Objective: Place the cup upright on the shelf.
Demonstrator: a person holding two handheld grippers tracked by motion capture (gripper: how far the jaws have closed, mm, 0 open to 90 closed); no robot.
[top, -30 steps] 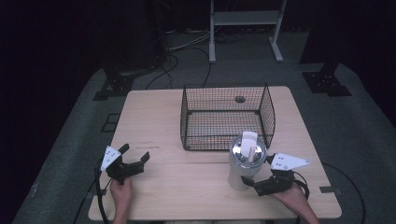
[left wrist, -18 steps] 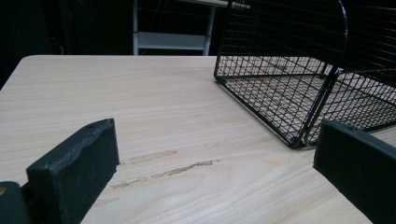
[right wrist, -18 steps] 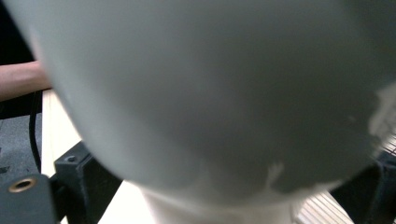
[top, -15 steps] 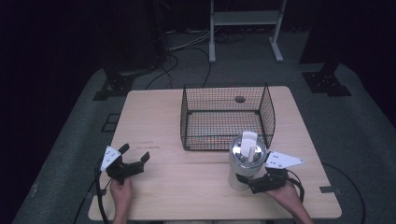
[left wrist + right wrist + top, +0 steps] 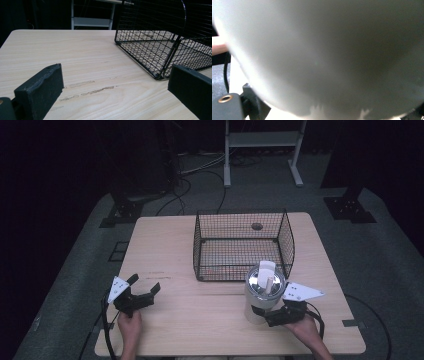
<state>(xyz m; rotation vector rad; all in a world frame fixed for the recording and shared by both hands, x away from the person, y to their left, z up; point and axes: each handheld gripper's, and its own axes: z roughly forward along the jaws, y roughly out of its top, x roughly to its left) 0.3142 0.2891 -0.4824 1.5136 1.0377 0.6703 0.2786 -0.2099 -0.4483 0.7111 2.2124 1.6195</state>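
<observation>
Holding the tumbler (image 5: 263, 292) in my right gripper (image 5: 272, 316) just before the basket (image 5: 242, 245), not yet placed inside; left gripper (image 5: 142, 295) spread, idle, well left of it.

A light wooden table (image 5: 165, 240) carries a black wire basket (image 5: 243, 245) toward its far side and a white tumbler (image 5: 261, 292) standing just before it.

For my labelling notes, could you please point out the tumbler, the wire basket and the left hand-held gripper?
tumbler (image 5: 256, 310): high view, white side wall.
wire basket (image 5: 286, 240): high view, right wall.
left hand-held gripper (image 5: 146, 287): high view, between its open jaws.
</observation>
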